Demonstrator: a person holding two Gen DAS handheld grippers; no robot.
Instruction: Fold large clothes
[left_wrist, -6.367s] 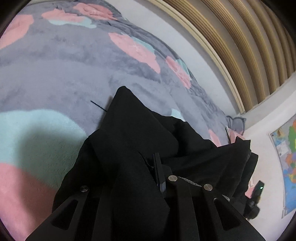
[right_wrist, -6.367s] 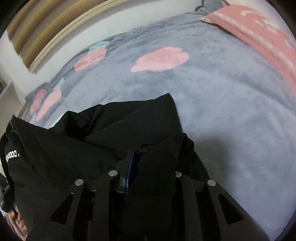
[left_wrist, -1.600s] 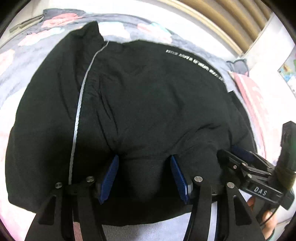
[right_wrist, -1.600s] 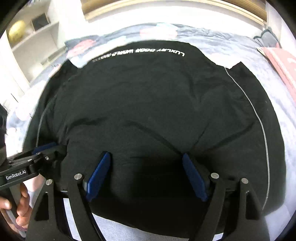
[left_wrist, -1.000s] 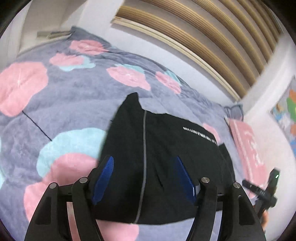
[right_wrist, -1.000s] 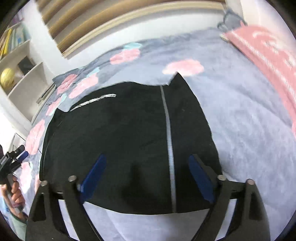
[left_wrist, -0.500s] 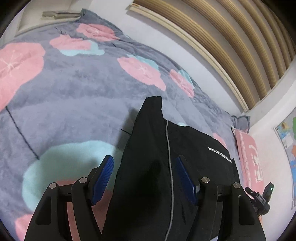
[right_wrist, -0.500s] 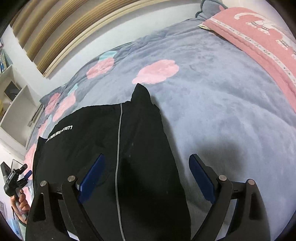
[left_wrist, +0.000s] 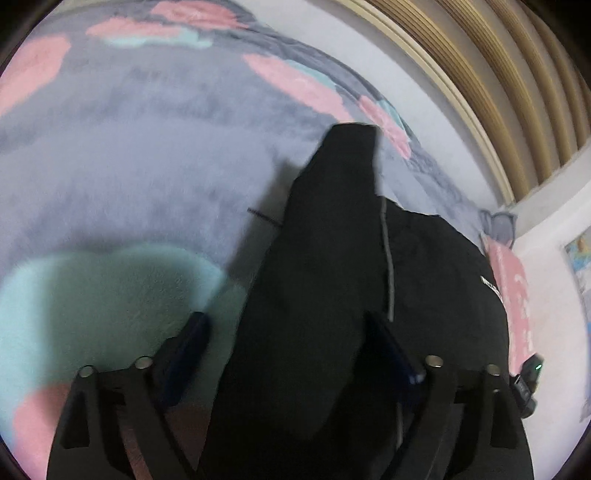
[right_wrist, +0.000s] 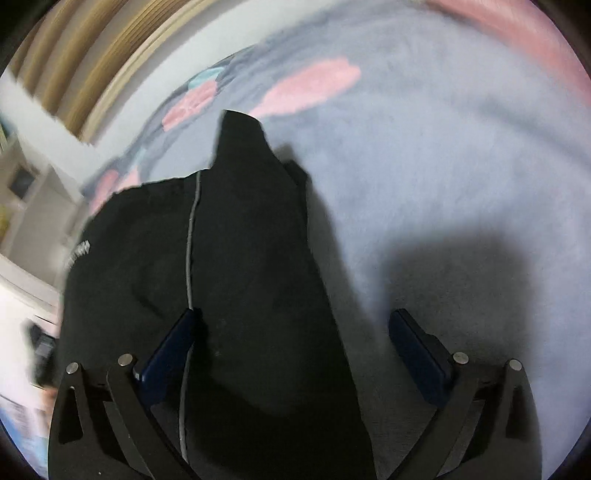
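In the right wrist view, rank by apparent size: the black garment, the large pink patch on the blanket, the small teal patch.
1. Black fabric garment with a grey stripe, largest by far, though it lies nearest the camera.
2. Large pink patch on the grey fleece blanket.
3. Small teal patch, smallest; it is blurred and farther away.

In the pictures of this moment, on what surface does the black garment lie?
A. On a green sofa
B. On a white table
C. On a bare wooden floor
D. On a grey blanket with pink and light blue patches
D: the black garment lies spread on a grey blanket with pink and light blue patches, seen in both wrist views.
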